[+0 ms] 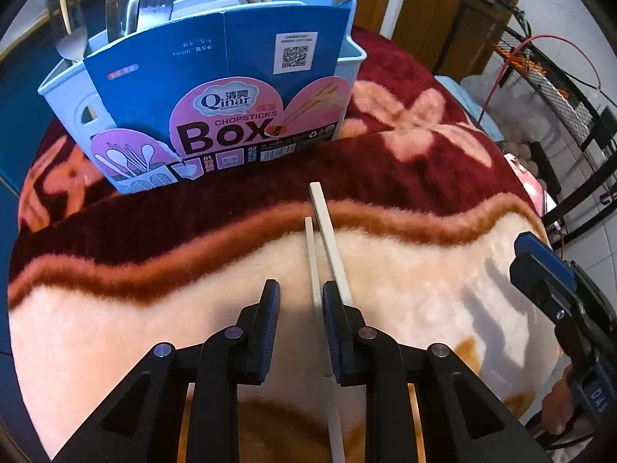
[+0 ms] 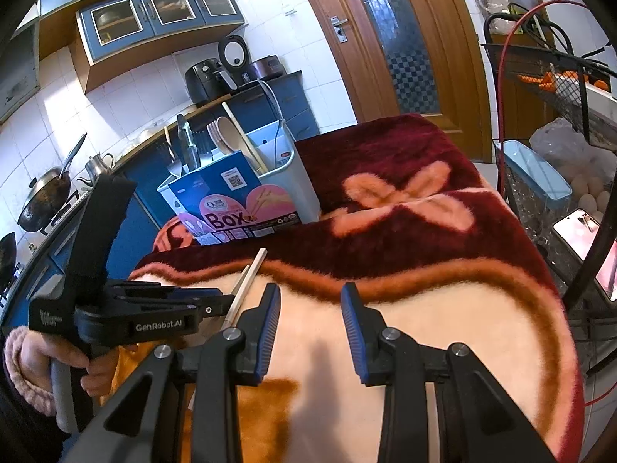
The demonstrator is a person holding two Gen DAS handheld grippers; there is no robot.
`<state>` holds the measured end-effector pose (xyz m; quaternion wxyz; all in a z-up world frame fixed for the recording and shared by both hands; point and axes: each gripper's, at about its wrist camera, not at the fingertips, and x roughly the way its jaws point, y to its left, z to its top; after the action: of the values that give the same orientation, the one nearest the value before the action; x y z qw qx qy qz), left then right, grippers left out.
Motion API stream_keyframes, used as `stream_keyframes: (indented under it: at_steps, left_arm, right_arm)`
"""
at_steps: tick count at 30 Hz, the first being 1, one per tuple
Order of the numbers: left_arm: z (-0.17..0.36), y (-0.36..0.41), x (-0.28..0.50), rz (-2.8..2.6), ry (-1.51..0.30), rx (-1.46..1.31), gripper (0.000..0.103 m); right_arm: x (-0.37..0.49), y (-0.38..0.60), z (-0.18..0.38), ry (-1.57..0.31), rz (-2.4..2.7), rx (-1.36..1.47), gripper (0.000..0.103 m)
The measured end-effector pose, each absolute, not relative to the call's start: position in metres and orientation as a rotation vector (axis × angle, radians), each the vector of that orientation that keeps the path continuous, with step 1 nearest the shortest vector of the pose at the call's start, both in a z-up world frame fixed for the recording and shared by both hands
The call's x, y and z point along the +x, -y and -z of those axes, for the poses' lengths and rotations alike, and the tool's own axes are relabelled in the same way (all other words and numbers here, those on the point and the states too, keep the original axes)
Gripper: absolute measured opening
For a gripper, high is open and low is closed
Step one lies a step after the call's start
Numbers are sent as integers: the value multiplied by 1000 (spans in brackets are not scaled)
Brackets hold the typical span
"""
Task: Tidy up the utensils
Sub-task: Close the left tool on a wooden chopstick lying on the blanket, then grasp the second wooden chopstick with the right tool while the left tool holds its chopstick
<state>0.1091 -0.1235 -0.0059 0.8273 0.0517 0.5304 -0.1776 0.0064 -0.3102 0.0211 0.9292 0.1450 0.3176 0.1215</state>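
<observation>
Upper left of the left-wrist frame: light-blue plastic utensil caddy (image 1: 69, 88) with its printed blue "Chopsticks Box" cardboard sleeve (image 1: 216, 88), standing on the plush maroon-and-cream flowered blanket (image 1: 405, 77). Metal spoons and forks (image 1: 69, 42) and a wooden spoon already stand in it.

Centre of frame: two pale square-section chopsticks (image 1: 313, 254) lying side by side on the cream band of the blanket, well apart from the caddy. They are staggered, the right stick reaching further up the frame.

Risks, my judgement:
- Only the left stick lies between my jaws; the right stick runs along the outside of my right finger. Closing from here likely takes one and nudges the other aside.
- Soft pile gives under the fingertips, so a thin stick could roll or tip out of a shallow pinch.

Left gripper (image 1: 297, 297): jaws partly open, straddling the left stick, which sits close against the right pad; no firm clamp visible.

Right of frame, right gripper (image 2: 310, 301): jaws partly open, nothing between them, hovering over bare blanket.
</observation>
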Motion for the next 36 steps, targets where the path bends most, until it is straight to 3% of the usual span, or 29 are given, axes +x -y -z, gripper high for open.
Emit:
stream_keyframes:
  at_steps: [5, 10, 24, 36]
  left_arm:
    - [6, 117, 110, 404, -1118, 56, 7]
    - [2, 101, 102, 406, -1069, -47, 4]
    - [-42, 33, 70, 248, -722, -116, 4]
    - [-56, -2, 53, 194, -596, -114, 4]
  right_arm:
    - [6, 308, -24, -654, -254, 282, 36]
    - [8, 303, -23, -673, -255, 275, 37]
    - [28, 265, -27, -764, -317, 196, 37]
    - [66, 229, -23, -938, -389, 159, 37]
